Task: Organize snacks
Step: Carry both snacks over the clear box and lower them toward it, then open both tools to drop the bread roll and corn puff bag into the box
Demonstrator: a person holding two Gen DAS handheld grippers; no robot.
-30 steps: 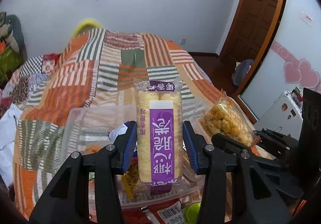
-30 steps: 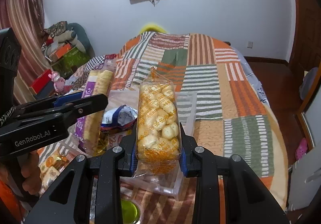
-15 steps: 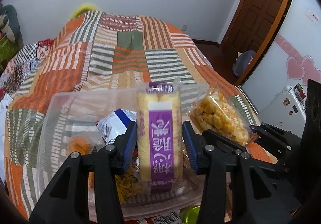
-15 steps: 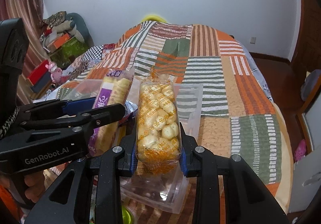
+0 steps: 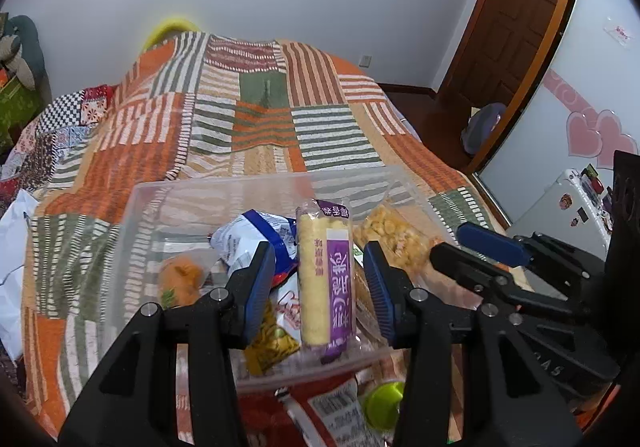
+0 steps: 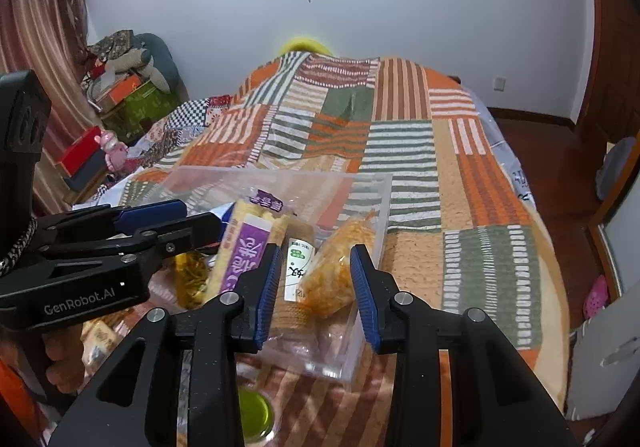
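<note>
Your left claw (image 5: 320,287) spread apart, purple wafer pack (image 5: 326,287) lying loose in clear bin (image 5: 256,183); your right claw (image 6: 314,289) apart over puffed-snack bag (image 6: 336,275).

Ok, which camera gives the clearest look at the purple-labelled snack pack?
Left wrist: the purple snack pack faces the camera full length between the open left tongs. Right wrist shows it obliquely, lower end hidden behind tong hardware.

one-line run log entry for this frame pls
left tongs: open, around purple-labelled yellow roll packet | right tongs: open, beside clear orange-printed puff bag | both packs in clear plastic bin
</note>
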